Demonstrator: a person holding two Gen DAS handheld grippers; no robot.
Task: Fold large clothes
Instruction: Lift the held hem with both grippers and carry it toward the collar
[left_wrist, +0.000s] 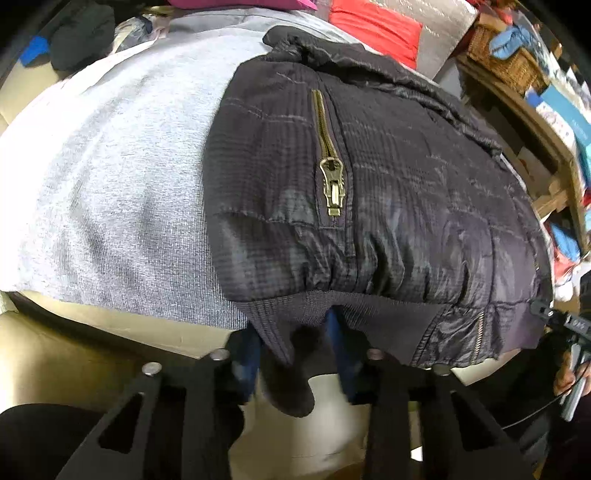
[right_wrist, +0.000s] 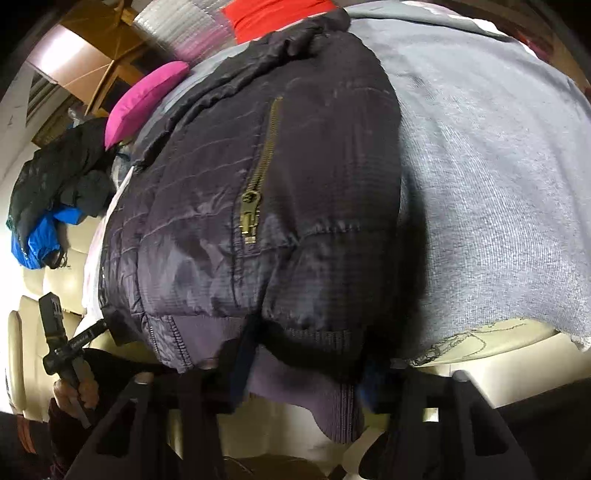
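Fabric fills the lower middle of both wrist views: the dark quilted jacket (left_wrist: 388, 184) lies spread flat, front up, on a grey sheet (left_wrist: 110, 166) draped over a cream sofa (left_wrist: 74, 350). Its collar points to the top of the frame and its ribbed hem (left_wrist: 369, 314) hangs over the near edge of the sheet. We judge that it lies this way so the hem can be lifted and carried up toward the collar for a fold across the body. The brass zip pull (left_wrist: 334, 184) of a chest pocket sits closed in the middle of the frame, so the panel there lies smooth.

In the left view, the left gripper (left_wrist: 295, 332) meets the hem at the lower centre. A loose corner of the ribbing drops between the two blue-padded fingers (left_wrist: 251, 354), and as far as we can see the jaws pinch it near the tips, though lower down a pale gap shows beside the cloth.

In the right view, the right gripper (right_wrist: 303, 365) sits at the bottom centre with a wider bunch of ribbing filling the space from pad to pad. Its jaws are pinching the hem, partly spread by the thickness of the cloth.

We read the two holds along one edge as a way to keep the hem straight while it rises. A pink cushion (right_wrist: 144, 99) and a heap of dark and blue clothes (right_wrist: 55, 206) lie at the upper left of the right view, well apart from the jacket's hem.
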